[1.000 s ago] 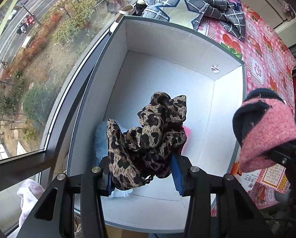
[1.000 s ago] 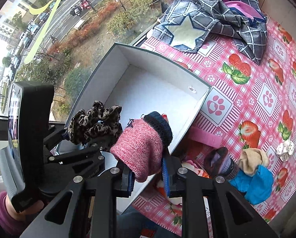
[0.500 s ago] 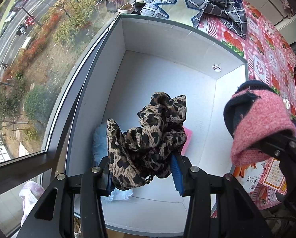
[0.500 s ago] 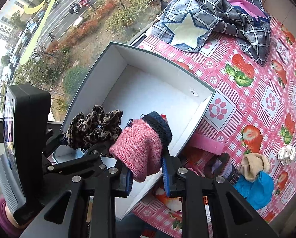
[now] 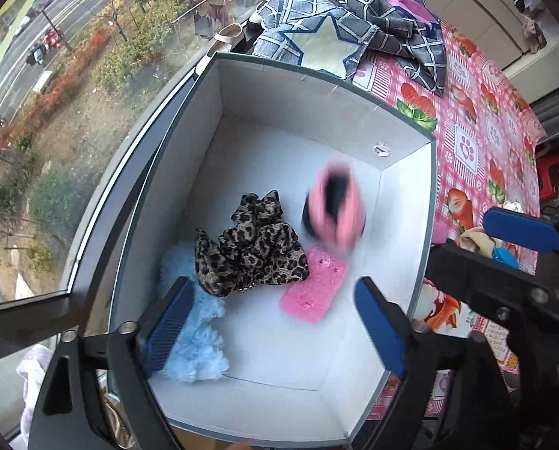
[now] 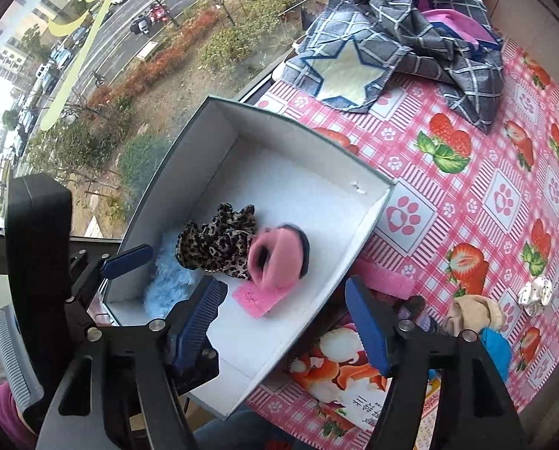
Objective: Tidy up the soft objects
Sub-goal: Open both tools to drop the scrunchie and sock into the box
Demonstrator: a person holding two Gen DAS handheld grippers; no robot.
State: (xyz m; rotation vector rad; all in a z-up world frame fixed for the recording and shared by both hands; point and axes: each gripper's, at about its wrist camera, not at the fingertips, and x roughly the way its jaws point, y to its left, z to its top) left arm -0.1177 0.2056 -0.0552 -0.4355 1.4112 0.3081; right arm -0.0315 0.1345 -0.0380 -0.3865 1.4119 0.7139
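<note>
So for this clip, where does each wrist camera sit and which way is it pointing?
Left wrist: on the left hand-held gripper, looking steeply down into the white box; its blue-padded fingers stand open, and the right hand-held gripper's fingers enter from the right edge.
Right wrist: on the right hand-held gripper, looking down over the box's near corner and the strawberry tablecloth; its fingers stand open, and the left gripper shows at left.
Shared: box, leopard scrunchie, pink knit sock, pink sponge, blue fluffy item, star-patterned plaid cloth.
</note>
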